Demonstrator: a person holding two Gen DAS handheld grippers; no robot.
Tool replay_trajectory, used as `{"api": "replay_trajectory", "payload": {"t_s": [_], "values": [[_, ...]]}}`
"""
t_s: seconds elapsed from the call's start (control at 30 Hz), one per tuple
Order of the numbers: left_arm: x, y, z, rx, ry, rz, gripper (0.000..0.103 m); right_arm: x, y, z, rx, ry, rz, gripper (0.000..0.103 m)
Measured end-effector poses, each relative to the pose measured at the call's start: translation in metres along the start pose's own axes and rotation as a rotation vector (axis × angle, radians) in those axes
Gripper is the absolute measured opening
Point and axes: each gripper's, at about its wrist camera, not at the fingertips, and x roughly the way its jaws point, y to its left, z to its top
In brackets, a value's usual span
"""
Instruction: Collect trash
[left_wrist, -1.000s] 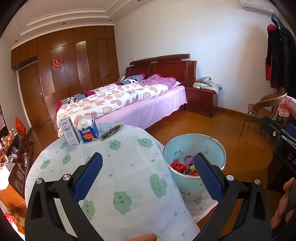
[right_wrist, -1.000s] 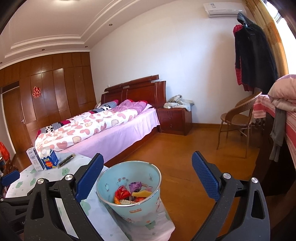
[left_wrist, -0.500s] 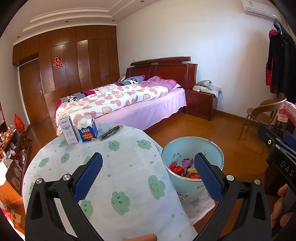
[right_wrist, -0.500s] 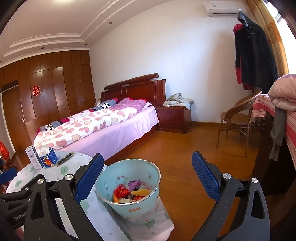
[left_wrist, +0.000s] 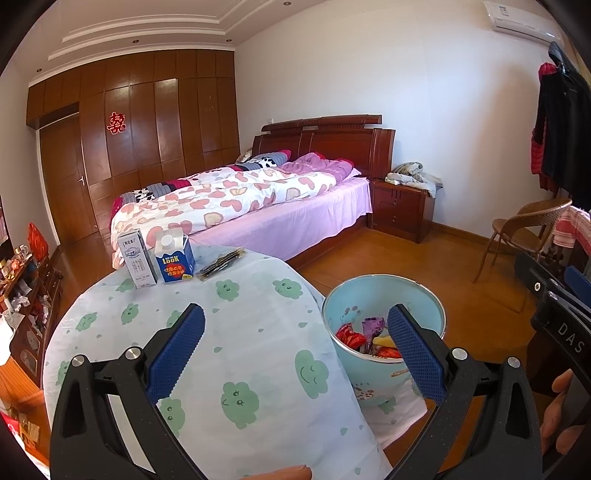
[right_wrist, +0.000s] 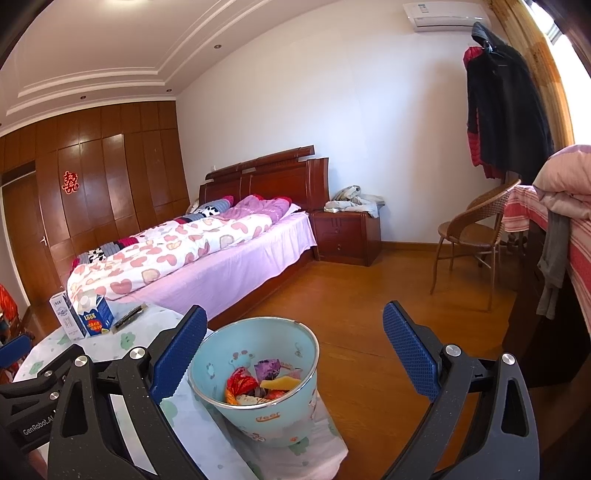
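Note:
A light blue bin stands at the right edge of a round table covered in a cloud-print cloth; it holds several coloured wrappers. The bin also shows in the right wrist view. A white carton, a blue carton and a dark flat wrapper sit at the table's far edge. My left gripper is open and empty above the cloth, left of the bin. My right gripper is open and empty, its jaws either side of the bin's rim.
A bed with a heart-print quilt lies beyond the table. A nightstand stands beside it. A wicker chair and a hanging coat are at the right. A cluttered low shelf is at the left.
Both grippers have drifted slightly; the bin sits a little lower and nearer in both views. Both stay open and empty.

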Motion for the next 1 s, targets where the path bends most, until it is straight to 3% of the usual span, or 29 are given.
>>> {"api": "replay_trajectory", "payload": {"t_s": [1.0], "values": [[0.0033, -0.0019, 0.002, -0.004, 0.01, 0.019, 0.097, 0.0013, -0.0015, -0.0036, 0.0, 0.015, -0.008, 0.094]]}}
